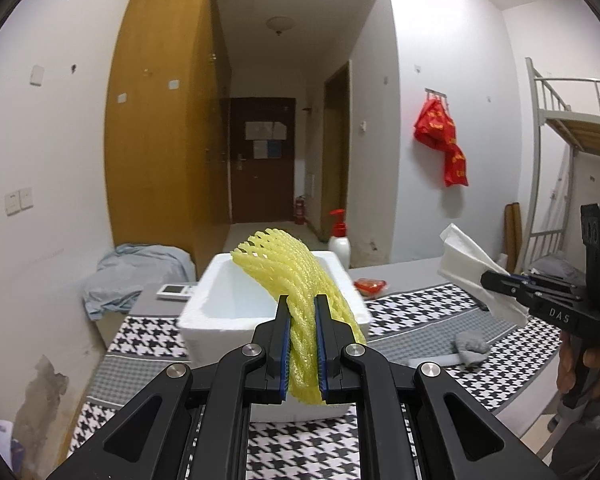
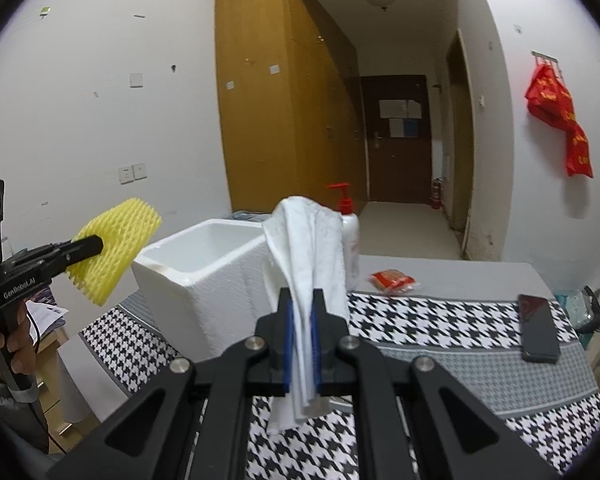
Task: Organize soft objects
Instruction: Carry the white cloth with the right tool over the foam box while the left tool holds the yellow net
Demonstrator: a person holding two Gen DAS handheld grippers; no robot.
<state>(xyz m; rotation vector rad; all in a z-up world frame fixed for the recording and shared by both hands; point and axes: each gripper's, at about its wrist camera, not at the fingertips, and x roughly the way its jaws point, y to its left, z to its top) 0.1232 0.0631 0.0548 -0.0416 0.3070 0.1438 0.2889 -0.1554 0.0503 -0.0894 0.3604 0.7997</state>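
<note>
Yellow foam net (image 1: 300, 300) is sitting clamped between the fingers of the left gripper (image 1: 302, 312), its free end arching up and fwd over the near rim of the white foam box (image 1: 204, 312). In the right wrist view the same net (image 2: 116, 248) is hanging in the air left of the box (image 2: 204, 280), not touching it, w/ the left gripper (image 2: 98, 246) pinching its lower edge.

White cloth (image 2: 308, 264) is being held by the right gripper (image 2: 302, 308), fingers pressed together on it; upper part is flopping over above the tips, lower end is dangling below them over the patterned cover. From the left wrist view the cloth (image 1: 472, 268) is sticking up and out from the right gripper (image 1: 486, 280), well right of the box and above the bench.

Box is standing open on the bench (image 2: 480, 364), which is wearing a black-and-white houndstooth cover w/ grey bands. Just behind the box a white pump bottle w/ red top (image 2: 348, 224) is standing. Near it a small red packet (image 2: 392, 280) is lying on the grey edge. A dark phone (image 2: 538, 328) is lying flat toward the right side. A grey rolled item (image 1: 464, 350) is resting on the cover, right of the box. A hand (image 2: 16, 344) is gripping the left gripper's handle.
</note>
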